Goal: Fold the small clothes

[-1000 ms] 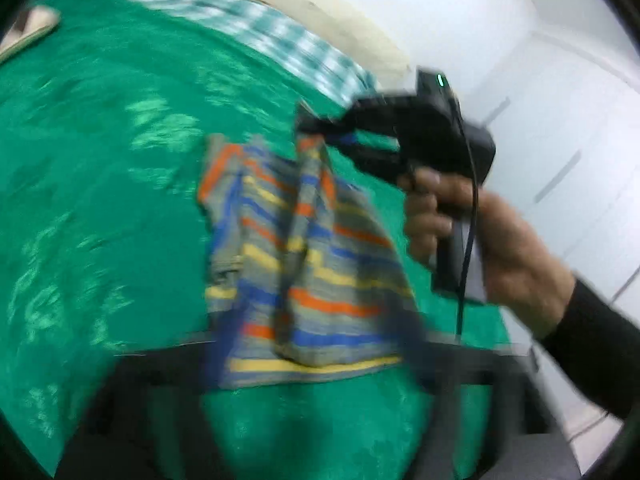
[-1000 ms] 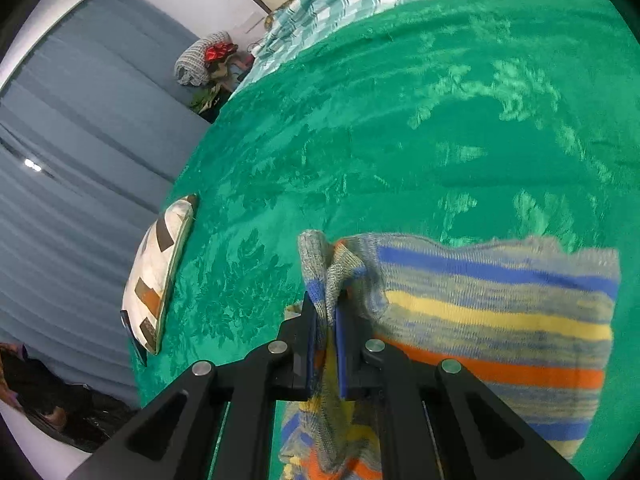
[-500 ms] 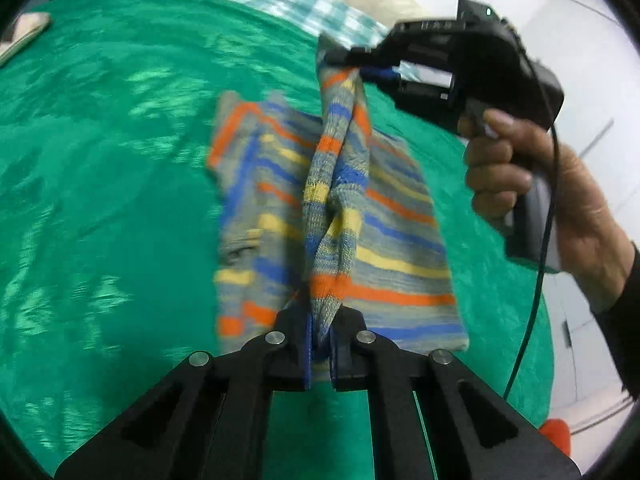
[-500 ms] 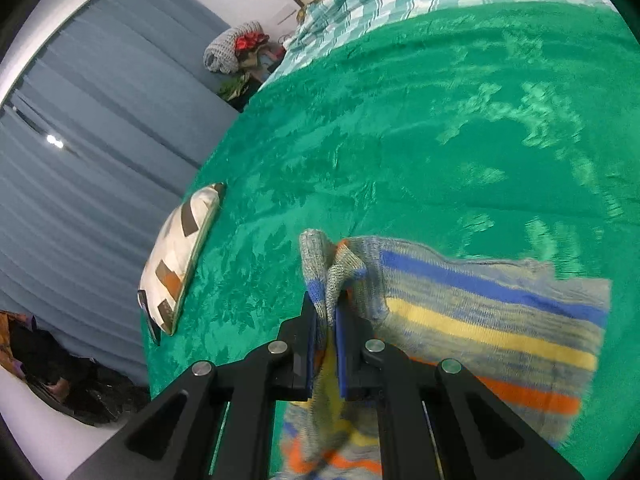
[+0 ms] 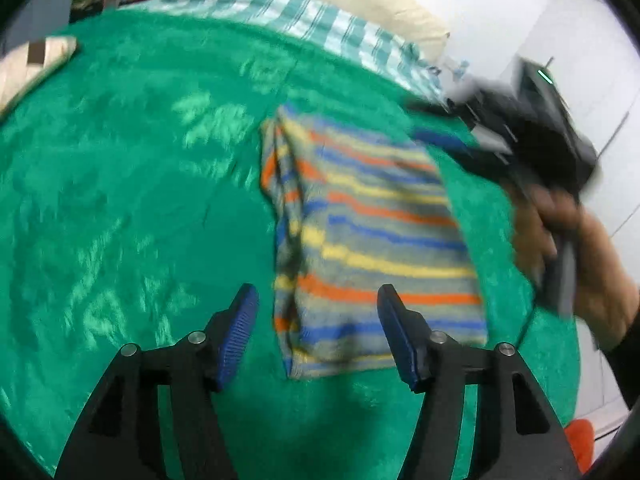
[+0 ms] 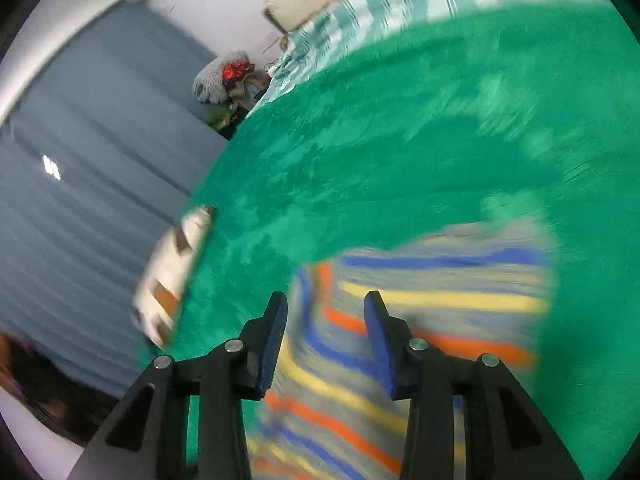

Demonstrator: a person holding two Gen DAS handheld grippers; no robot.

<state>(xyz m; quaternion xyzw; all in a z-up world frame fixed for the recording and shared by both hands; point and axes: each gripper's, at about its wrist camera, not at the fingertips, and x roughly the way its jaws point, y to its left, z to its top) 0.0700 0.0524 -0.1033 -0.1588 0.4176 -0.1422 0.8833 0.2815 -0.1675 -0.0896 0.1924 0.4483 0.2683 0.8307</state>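
Looking along the left gripper [image 5: 318, 330], its jaws have just been opening and now stand wide apart, blue pads bare, holding nothing. The striped garment [image 5: 372, 236] lies folded flat on the green blanket [image 5: 120, 200], right of the frame's middle, its near edge showing between the two fingers but free of both pads. At the right edge a hand [image 5: 568, 248] grips the right gripper [image 5: 436, 126], blurred, beside the garment's upper right corner; its fingers are too smeared to read from here. A checked sheet [image 5: 304, 16] runs along the top, and a patterned cushion [image 5: 32, 60] sits at the upper left.

From the right gripper's [image 6: 326, 316] own view, everything is streaked. Its jaws have just been opening and stand partly apart, clamping nothing. The striped garment [image 6: 432, 300] lies on the green blanket [image 6: 400, 140] in the lower right, seen through the gap and beyond it. The cushion [image 6: 176, 276] lies at the blanket's left edge, a grey-blue curtain [image 6: 88, 160] behind it.
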